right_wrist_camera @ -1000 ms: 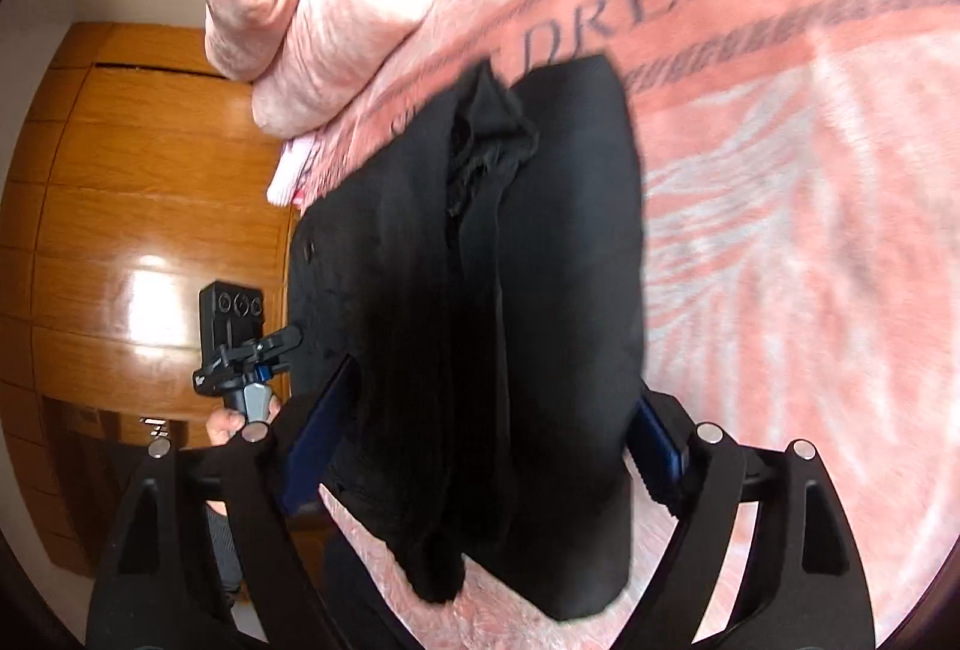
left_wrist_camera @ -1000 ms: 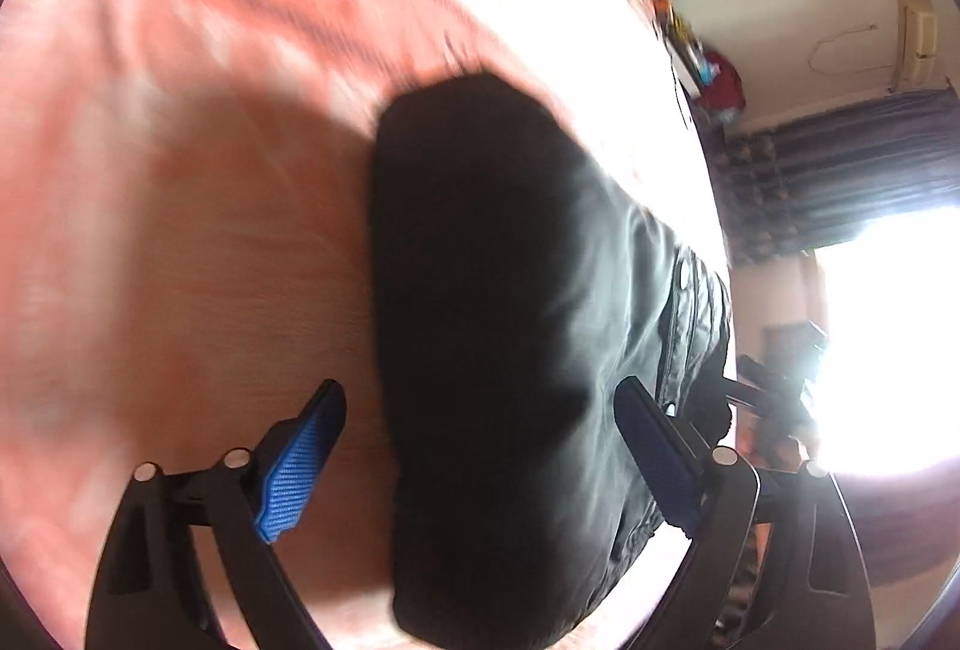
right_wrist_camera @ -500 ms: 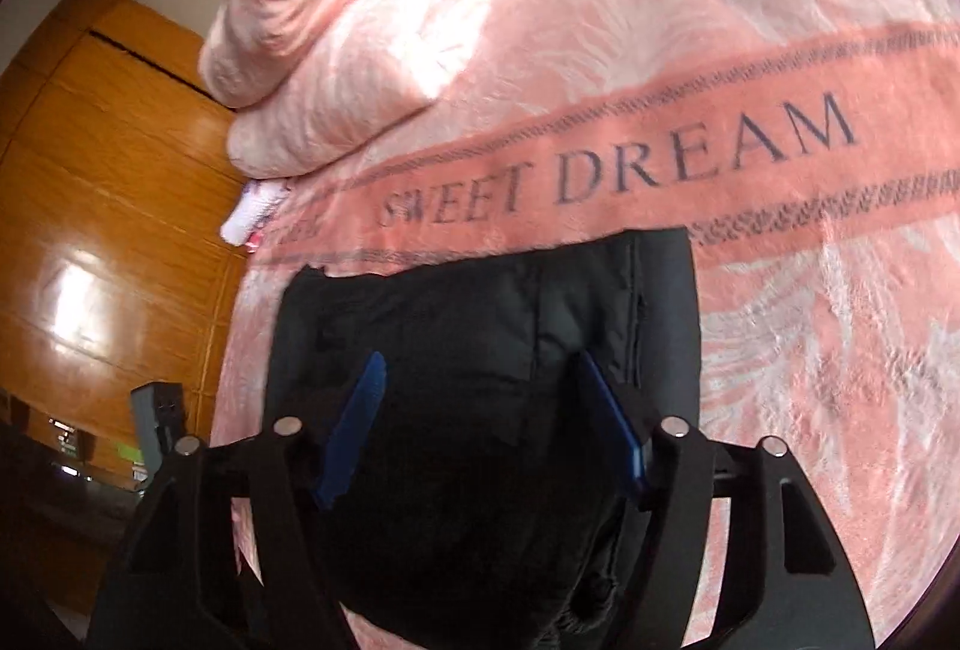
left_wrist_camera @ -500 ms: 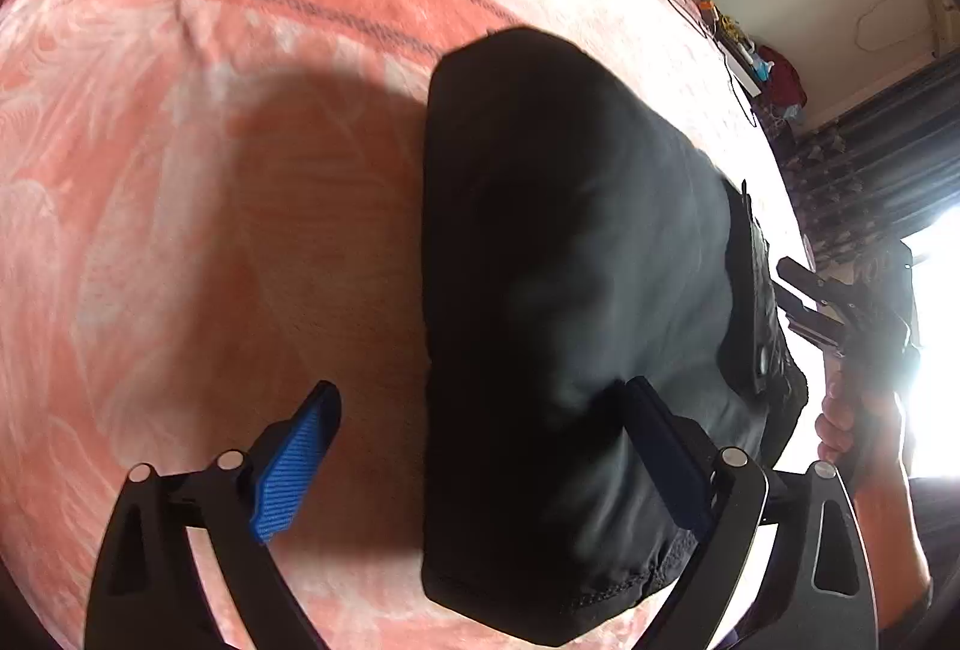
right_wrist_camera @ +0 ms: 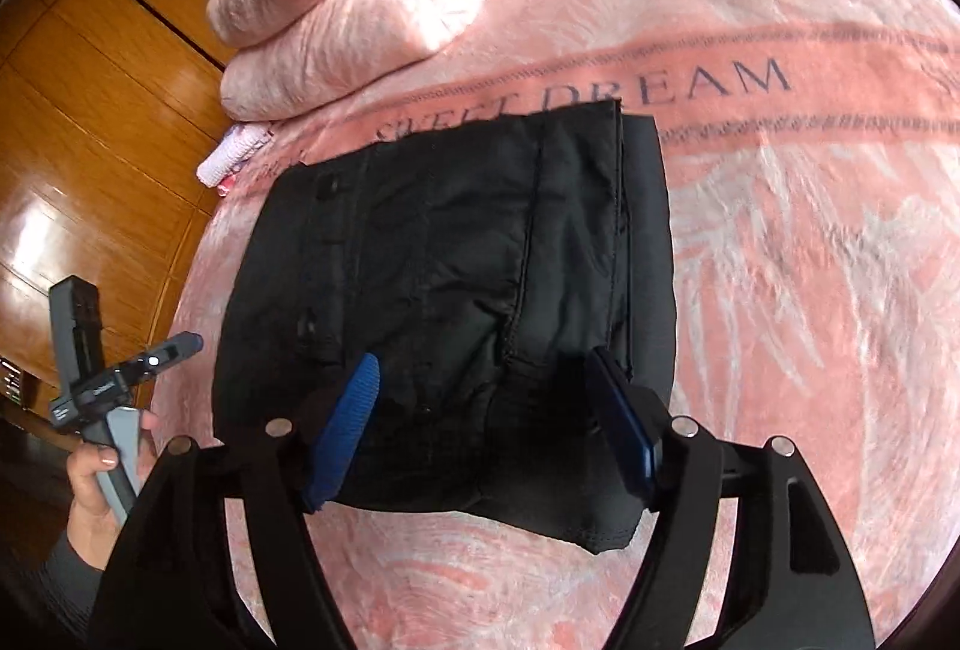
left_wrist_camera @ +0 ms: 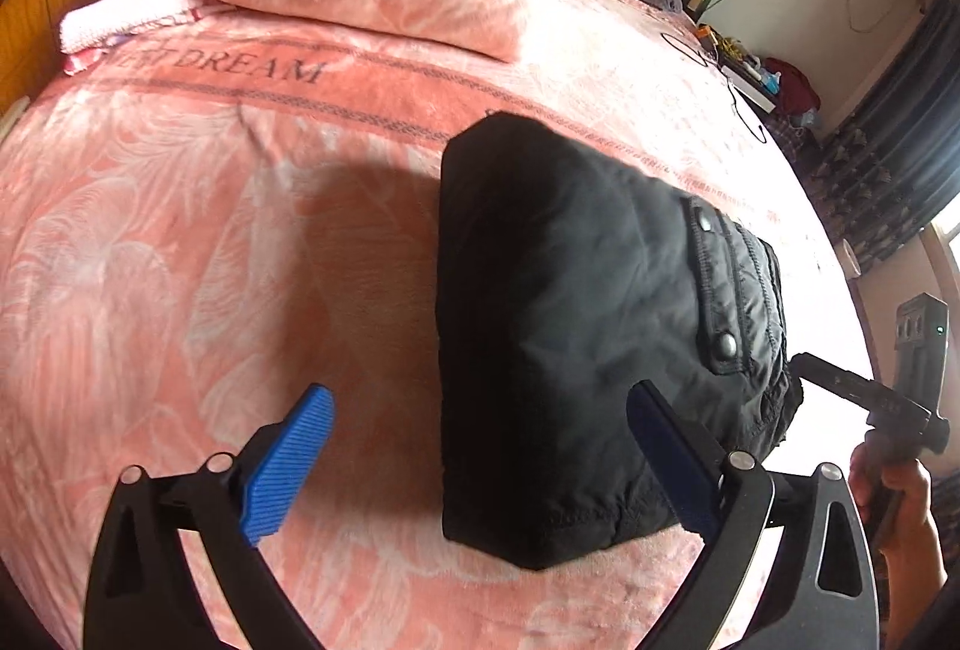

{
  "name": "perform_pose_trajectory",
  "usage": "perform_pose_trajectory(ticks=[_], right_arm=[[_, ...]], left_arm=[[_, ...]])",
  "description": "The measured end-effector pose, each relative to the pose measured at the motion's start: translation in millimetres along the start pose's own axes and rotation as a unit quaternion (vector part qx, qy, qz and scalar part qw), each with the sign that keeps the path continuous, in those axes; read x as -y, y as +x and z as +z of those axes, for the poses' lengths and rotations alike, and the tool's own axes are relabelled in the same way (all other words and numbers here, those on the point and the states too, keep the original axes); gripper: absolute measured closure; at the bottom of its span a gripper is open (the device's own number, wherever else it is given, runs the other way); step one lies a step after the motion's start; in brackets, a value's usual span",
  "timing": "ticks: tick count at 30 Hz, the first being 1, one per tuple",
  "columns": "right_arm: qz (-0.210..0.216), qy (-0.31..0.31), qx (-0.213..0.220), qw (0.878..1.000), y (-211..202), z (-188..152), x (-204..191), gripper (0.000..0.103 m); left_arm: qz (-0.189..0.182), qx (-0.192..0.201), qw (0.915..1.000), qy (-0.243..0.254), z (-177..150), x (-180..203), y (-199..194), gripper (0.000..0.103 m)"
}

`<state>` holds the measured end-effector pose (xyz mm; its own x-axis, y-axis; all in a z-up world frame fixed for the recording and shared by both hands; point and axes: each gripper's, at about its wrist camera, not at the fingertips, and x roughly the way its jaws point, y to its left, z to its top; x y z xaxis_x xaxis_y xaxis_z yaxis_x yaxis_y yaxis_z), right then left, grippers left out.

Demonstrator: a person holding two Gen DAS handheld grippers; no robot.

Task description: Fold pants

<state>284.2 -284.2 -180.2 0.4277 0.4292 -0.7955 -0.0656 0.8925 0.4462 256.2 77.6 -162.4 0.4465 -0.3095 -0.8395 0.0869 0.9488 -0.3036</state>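
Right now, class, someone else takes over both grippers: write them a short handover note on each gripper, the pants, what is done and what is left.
Left gripper: jaws opening wide, holding nothing, above the blanket beside the bundle.
Right gripper: jaws opening, over the bundle's near edge, gripping nothing.
Black pants: folded into a compact rectangle, lying flat on the pink blanket, below its SWEET DREAM lettering.
Done: the folding looks finished.
Left: probably only check that the edges line up; one layer sticks out on one side.
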Motion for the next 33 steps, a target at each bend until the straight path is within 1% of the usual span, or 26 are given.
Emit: perform_pose_trajectory(ticks=[1,2,4,5,6,7,9,10,11,13,15,17,18,20,22,24,26,27,28,29,30,33], right_arm=[[-0.009,0.0,0.002,1.0,-5,-1,-5,0.03],[-0.01,-0.002,0.009,1.0,-14,-2,-12,0.028],[-0.032,-0.03,0.048,0.998,-43,-9,-36,0.025],[-0.061,-0.054,0.073,0.994,-64,-17,-55,0.015],[-0.088,-0.076,0.096,0.989,-82,-26,-73,0.011],[-0.111,-0.099,0.121,0.981,-104,-39,-95,0.009],[-0.146,-0.125,0.155,0.969,-139,-63,-128,0.003],[-0.167,-0.132,0.179,0.961,-159,-79,-147,0.003],[-0.178,-0.136,0.192,0.955,-173,-91,-159,0.003],[-0.185,-0.144,0.205,0.95,-200,-117,-182,0.003],[-0.185,-0.14,0.221,0.947,-222,-138,-196,0.003],[-0.194,-0.133,0.238,0.942,-240,-156,-206,0.003],[-0.201,-0.13,0.24,0.941,-246,-164,-209,0.003],[-0.207,-0.114,0.243,0.941,-258,-177,-214,0.003],[-0.2,-0.096,0.242,0.945,-267,-188,-216,0.003],[-0.191,-0.093,0.241,0.947,-277,-199,-219,0.003],[-0.192,-0.102,0.247,0.944,-285,-208,-226,0.003],[-0.201,-0.108,0.253,0.94,-288,-213,-230,0.003],[-0.209,-0.112,0.254,0.938,-290,-217,-233,0.003],[-0.213,-0.115,0.252,0.937,-290,-219,-235,0.003],[-0.214,-0.114,0.246,0.938,-290,-220,-235,0.003],[-0.222,-0.101,0.231,0.942,-288,-222,-236,0.003]], left_arm=[[0.002,0.011,0.9999,0.001,0,1,-9,0.004],[0.007,0.026,0.9996,0.003,-2,3,-19,0.004],[0.029,0.056,0.998,0.009,-7,9,-45,0.004],[0.041,0.07,0.9966,0.015,-11,13,-61,0.004],[0.048,0.081,0.9954,0.018,-14,16,-72,0.004],[0.054,0.095,0.9938,0.023,-18,21,-85,0.004],[0.064,0.116,0.9907,0.031,-29,29,-112,0.004],[0.065,0.121,0.99,0.034,-35,34,-125,0.004],[0.065,0.124,0.9895,0.036,-38,36,-133,0.004],[0.072,0.136,0.9872,0.044,-51,43,-157,0.004],[0.085,0.145,0.9842,0.055,-64,51,-177,0.004],[0.093,0.152,0.9817,0.066,-78,61,-196,0.004],[0.098,0.157,0.9805,0.068,-84,64,-203,0.004],[0.104,0.165,0.978,0.073,-99,70,-220,0.004],[0.128,0.174,0.9733,0.077,-114,76,-235,0.004],[0.163,0.177,0.9669,0.084,-129,83,-247,0.004],[0.194,0.186,0.9584,0.098,-144,93,-260,0.004],[0.191,0.192,0.9569,0.105,-151,97,-267,0.004],[0.182,0.196,0.9574,0.11,-156,99,-272,0.004],[0.163,0.197,0.9606,0.11,-163,101,-280,0.004],[0.143,0.198,0.9634,0.11,-168,103,-287,0.004],[0.105,0.205,0.9665,0.112,-181,111,-306,0.004]])
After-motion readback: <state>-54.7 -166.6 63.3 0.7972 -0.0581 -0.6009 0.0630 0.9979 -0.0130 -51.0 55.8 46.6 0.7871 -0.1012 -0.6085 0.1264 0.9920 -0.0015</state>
